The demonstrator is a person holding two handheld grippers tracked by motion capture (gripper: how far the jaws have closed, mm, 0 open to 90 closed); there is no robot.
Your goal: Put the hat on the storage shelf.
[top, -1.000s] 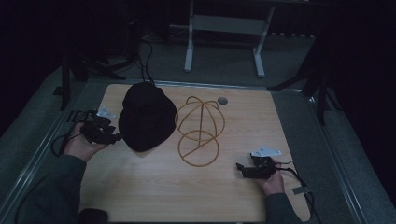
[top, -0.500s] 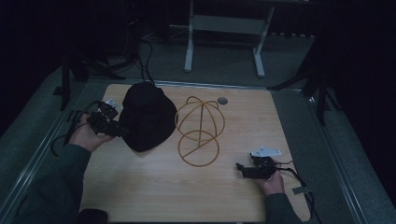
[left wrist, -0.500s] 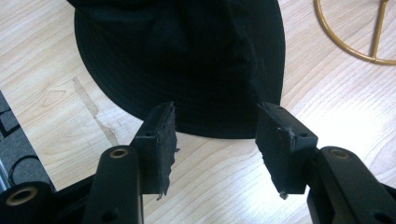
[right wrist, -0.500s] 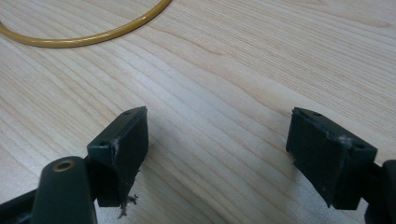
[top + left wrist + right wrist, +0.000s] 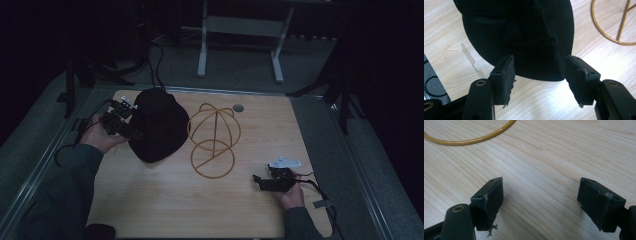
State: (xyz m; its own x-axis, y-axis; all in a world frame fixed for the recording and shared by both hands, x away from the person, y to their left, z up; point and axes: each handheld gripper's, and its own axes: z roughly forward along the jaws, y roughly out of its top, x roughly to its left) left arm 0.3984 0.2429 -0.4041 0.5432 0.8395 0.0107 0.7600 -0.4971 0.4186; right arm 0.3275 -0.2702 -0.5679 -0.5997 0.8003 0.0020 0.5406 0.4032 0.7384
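1. A wooden table (image 5: 150,210) is seen from above in a dim room. One black hat (image 5: 159,125) lies on its far left part, and one gold wire hat stand (image 5: 213,135) stands just to the right of it, near but apart from it.
2. The left gripper (image 5: 134,134) sits at the hat's left edge. In the left gripper view its jaws have just been opening and stand released, with the hat's (image 5: 524,37) near brim edge lying just beyond and between the two pads (image 5: 505,75), not pressed by either.
3. The hat lies straight ahead of the left gripper, toward the stand; its longer side runs from far to near on the table.
4. The right gripper (image 5: 257,181) rests on the near right part of the table, well apart from the hat. Its jaws are released and hold nothing; bare wood lies between them, with the stand's base ring (image 5: 469,140) beyond.
5. The left hand (image 5: 97,135) is by far the nearer to the hat, so any grasp of the brim likely falls to it.
6. Counted: one hat, one stand, two grippers.
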